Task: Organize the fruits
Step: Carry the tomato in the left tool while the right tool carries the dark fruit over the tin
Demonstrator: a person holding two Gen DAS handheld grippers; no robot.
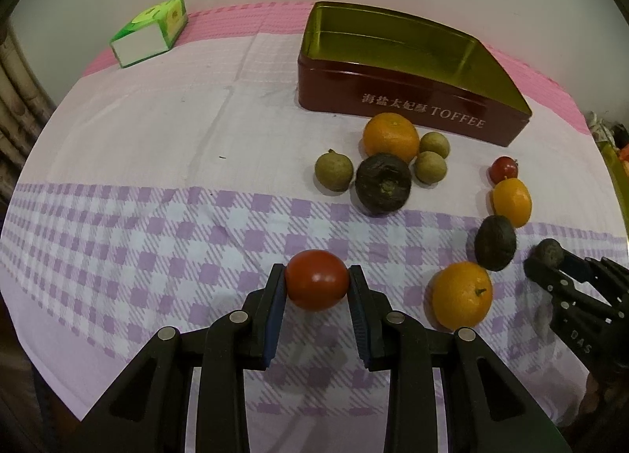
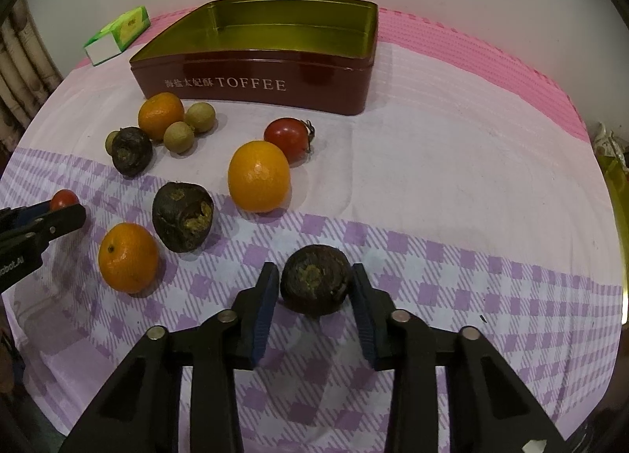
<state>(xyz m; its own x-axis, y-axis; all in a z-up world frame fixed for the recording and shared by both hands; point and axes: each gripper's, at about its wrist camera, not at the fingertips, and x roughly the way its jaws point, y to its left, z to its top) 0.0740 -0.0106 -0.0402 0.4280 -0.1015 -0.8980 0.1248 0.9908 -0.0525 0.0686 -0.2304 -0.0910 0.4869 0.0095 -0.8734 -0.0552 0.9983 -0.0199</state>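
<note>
tomato (image 1: 317, 280) lies crosswise — left gripper (image 1: 317, 283) clamps ends.

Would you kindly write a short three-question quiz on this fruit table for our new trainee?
1. True or false: the toffee tin already holds fruit.
2. What does the left gripper hold: A) an orange, B) a red tomato, C) a longan?
3. How many oranges lie on the tablecloth?

Key:
1. False; it is empty.
2. B.
3. Three. The right gripper is closed on a dark brown fruit.
</note>
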